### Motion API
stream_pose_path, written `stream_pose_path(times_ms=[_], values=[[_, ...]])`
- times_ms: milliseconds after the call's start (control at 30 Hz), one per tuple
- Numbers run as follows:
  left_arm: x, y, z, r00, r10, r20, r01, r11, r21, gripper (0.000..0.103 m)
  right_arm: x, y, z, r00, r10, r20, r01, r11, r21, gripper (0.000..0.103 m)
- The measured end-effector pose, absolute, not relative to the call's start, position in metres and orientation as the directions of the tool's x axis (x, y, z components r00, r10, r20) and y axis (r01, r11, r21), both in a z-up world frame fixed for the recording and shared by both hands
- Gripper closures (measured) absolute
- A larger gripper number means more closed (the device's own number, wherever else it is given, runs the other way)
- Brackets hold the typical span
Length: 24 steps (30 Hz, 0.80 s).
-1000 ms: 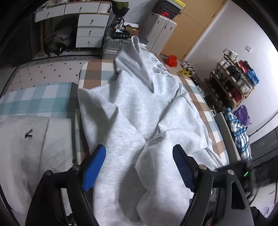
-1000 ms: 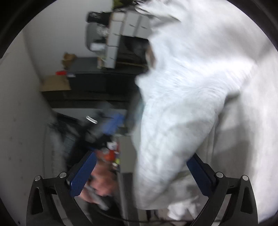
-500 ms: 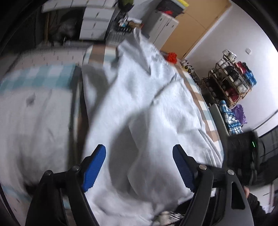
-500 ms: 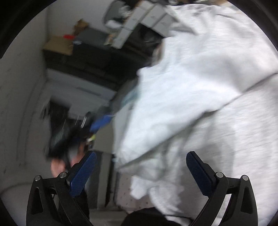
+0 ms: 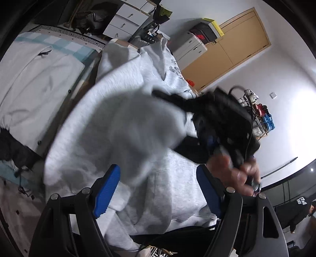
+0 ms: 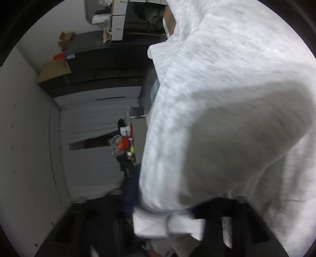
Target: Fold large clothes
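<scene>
Nearest to you, your left gripper [image 5: 158, 187] has its blue pads [image 5: 106, 190] wide apart, and nothing is between them. It hangs just above the light grey sweatshirt [image 5: 110, 126], I think so that it is ready to take the cloth or press it flat when the fold comes down.

Your right gripper [image 6: 169, 223] is closing its jaws at this moment, and the ribbed edge of the sweatshirt [image 6: 227, 118] lies between them. The picture there is blurred, so I cannot tell surely if the pads already press the cloth, but it looks pinched. In the left wrist view your right hand [image 5: 235, 174] holds that gripper above the garment, and a big flap of the sweatshirt is lifted over the rest of it. I judge this is the reason for the grip at the edge: one point carries the whole flap over the body for a fold.

The lower part of the sweatshirt rests on the checked bed cover [image 5: 59, 44]. Just beside it on the left lies a white jacket [image 5: 33, 83].

Farther away stand the white drawers [image 5: 126, 18], the wooden door [image 5: 233, 49] and a shoe rack [image 5: 258, 116] by the wall.
</scene>
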State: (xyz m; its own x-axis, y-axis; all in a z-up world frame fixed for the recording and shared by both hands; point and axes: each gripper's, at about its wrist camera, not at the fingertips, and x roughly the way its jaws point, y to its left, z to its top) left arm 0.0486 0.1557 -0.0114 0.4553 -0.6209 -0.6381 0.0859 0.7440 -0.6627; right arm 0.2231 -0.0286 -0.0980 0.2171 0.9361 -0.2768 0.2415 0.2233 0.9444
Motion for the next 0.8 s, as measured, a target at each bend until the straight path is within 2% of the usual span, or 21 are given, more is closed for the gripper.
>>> stream_pose_path(times_ms=[100, 233, 300, 433, 633, 800], values=[[0.053, 0.144, -0.018, 0.439, -0.658, -0.612, 0.094, 0.711, -0.697, 0.027, 0.228, -0.026, -0.076, 0.267, 0.938, -0.222, 0.173, 0.181, 0.968, 0.085], [0.076, 0.152, -0.014, 0.484, -0.680, -0.550, 0.080, 0.660, -0.747, 0.027, 0.227, -0.037, -0.050, 0.325, 0.942, -0.087, 0.092, 0.060, 0.994, 0.086], [0.090, 0.164, -0.009, 0.540, -0.670, -0.509, 0.062, 0.635, -0.770, 0.027, 0.223, -0.037, -0.045, 0.333, 0.941, -0.063, 0.065, 0.044, 0.997, 0.086], [0.119, 0.197, -0.001, 0.621, -0.685, -0.381, 0.042, 0.514, -0.857, 0.028, 0.217, -0.039, -0.048, 0.343, 0.936, -0.074, 0.055, 0.059, 0.997, 0.086], [0.134, 0.215, -0.011, 0.610, -0.689, -0.391, 0.017, 0.505, -0.863, 0.028, 0.216, -0.017, -0.058, 0.364, 0.927, -0.086, 0.062, 0.068, 0.996, 0.086], [0.109, 0.229, -0.025, 0.629, -0.627, -0.460, -0.024, 0.576, -0.817, 0.028, 0.209, 0.000, -0.102, 0.343, 0.935, -0.095, 0.168, 0.038, 0.985, 0.086]])
